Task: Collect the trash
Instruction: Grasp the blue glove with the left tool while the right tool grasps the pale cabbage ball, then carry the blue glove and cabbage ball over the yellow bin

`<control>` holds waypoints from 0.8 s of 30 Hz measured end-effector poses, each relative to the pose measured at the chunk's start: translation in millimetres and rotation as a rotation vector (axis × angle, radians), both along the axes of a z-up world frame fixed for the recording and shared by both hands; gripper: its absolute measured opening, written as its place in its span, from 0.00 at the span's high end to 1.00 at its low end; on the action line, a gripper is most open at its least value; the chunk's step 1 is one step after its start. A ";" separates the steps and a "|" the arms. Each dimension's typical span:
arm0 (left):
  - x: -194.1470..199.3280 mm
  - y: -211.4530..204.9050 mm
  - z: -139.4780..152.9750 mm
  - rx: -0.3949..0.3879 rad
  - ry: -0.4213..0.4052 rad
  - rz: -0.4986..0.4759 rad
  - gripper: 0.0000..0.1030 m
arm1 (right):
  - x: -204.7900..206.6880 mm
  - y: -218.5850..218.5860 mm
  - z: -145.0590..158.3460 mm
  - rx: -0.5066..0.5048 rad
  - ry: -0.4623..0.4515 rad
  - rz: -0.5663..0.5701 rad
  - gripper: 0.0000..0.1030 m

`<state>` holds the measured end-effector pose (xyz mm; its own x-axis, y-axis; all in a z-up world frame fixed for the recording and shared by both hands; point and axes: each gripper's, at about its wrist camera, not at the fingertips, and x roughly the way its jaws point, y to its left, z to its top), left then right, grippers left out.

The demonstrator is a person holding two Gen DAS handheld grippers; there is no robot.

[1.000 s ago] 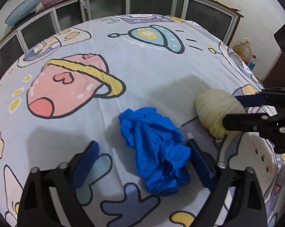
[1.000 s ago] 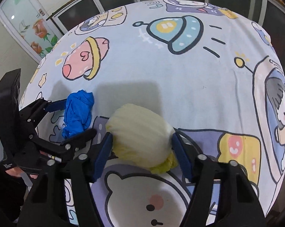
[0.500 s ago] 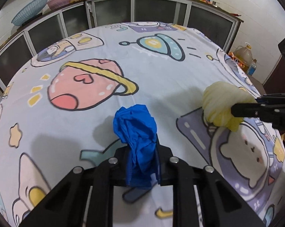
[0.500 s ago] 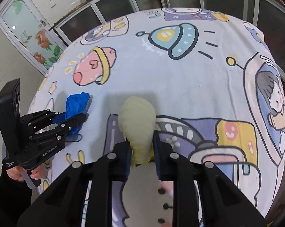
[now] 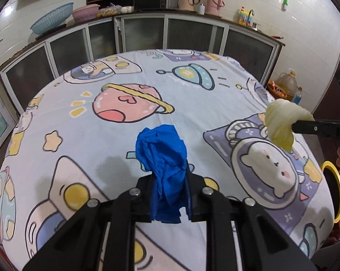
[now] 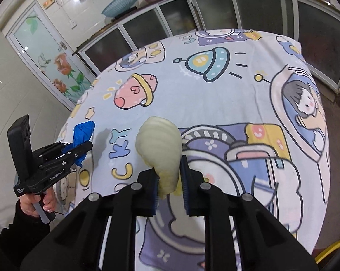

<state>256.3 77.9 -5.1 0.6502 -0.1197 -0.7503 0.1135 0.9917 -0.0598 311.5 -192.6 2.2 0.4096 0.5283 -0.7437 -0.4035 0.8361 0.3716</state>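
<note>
Left tool (image 5: 170, 194) is clamped on the blue wad (image 5: 162, 155), lifted off the desk (image 5: 192, 99). Right tool (image 6: 169, 181) pinches the yellow wad (image 6: 159, 149), also off the desk. Fingers hide the bottom of both wads, so can't tell what they are.

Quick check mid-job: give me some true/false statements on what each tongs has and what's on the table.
1. The left tongs are shut on the blue crumpled glove. True.
2. The right tongs are empty. False: they grip the pale yellow wad.
3. Both items lie on the tablecloth. False: both are lifted clear.
4. A blue basket sits on the counter behind. True.
5. The wad is red. False: pale yellow.
</note>
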 end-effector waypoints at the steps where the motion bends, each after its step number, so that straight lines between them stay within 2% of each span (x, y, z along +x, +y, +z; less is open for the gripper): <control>1: -7.1 -0.4 3.6 -0.004 -0.011 -0.001 0.83 | -6.6 -3.6 2.8 0.006 -0.005 -0.004 0.83; 12: -63.1 -28.1 24.1 -0.062 -0.078 -0.060 0.83 | -73.6 -41.6 21.5 0.064 -0.054 -0.035 0.83; 24: -89.8 -82.7 34.1 -0.098 -0.106 -0.156 0.83 | -119.4 -80.8 16.4 0.096 -0.071 -0.088 0.86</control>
